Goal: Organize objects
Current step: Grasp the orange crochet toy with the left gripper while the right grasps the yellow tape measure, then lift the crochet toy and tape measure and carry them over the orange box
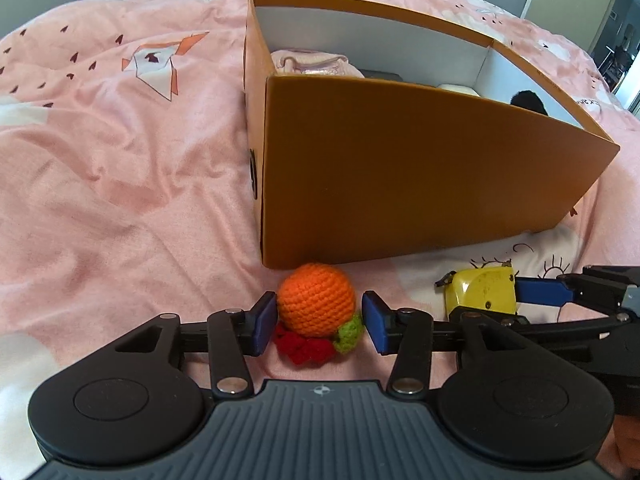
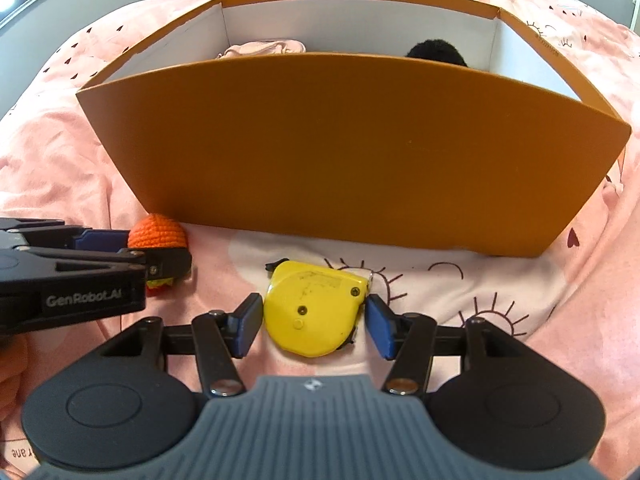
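Close the parted left gripper (image 1: 319,322) squarely on the crocheted orange (image 1: 316,300) between its pads, likewise the open right gripper (image 2: 315,322) bracketing the yellow tape measure (image 2: 314,312) on the pink bedspread (image 1: 120,184), then lift clear over the orange box (image 2: 352,152) wall just beyond.

Pink bed cover (image 1: 100,200) with drawings, orange box (image 1: 400,168) in the middle, knitted orange ball (image 1: 316,300) and yellow tape measure (image 1: 484,290) at the bottom
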Motion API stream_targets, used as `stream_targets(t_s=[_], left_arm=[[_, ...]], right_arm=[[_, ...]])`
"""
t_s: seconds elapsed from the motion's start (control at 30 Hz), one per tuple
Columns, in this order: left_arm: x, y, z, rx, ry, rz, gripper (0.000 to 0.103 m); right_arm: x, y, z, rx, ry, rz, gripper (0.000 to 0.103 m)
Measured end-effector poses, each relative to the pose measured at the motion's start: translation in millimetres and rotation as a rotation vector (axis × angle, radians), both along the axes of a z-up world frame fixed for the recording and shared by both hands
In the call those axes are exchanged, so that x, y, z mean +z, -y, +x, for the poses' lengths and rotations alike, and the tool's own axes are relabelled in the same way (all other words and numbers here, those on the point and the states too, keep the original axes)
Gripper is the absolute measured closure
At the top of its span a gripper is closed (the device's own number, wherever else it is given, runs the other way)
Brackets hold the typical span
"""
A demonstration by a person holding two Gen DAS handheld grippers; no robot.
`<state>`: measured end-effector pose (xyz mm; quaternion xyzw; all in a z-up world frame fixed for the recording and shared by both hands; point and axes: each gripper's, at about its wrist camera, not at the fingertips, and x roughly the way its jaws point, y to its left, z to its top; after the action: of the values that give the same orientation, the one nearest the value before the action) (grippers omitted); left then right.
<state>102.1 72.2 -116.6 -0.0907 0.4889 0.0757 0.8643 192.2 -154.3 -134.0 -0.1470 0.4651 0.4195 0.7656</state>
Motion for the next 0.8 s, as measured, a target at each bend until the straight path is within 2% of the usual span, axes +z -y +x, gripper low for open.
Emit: stream_targets(t_s=[0.17, 0.37, 0.67, 0.8], left_arm=[[-2, -4, 0, 0.011, 0.013, -0.026, 0.053], [11, 0, -8, -0.018, 0.049, -0.016, 0.055], [64, 16, -24, -0.088, 0.177, 0.005, 0.056], [89, 18, -27, -0.109, 0.23, -0.027, 0.056]], right_arm=[[0, 0, 1, -0.001, -0.013, -0.003, 0.045], [14, 3, -7, 0.025, 0.009, 0.013, 0.045], [68, 19, -14, 0.091, 0.092, 0.104, 0.045], [98, 29, -11, 0.121, 0.143, 0.158, 0.045]])
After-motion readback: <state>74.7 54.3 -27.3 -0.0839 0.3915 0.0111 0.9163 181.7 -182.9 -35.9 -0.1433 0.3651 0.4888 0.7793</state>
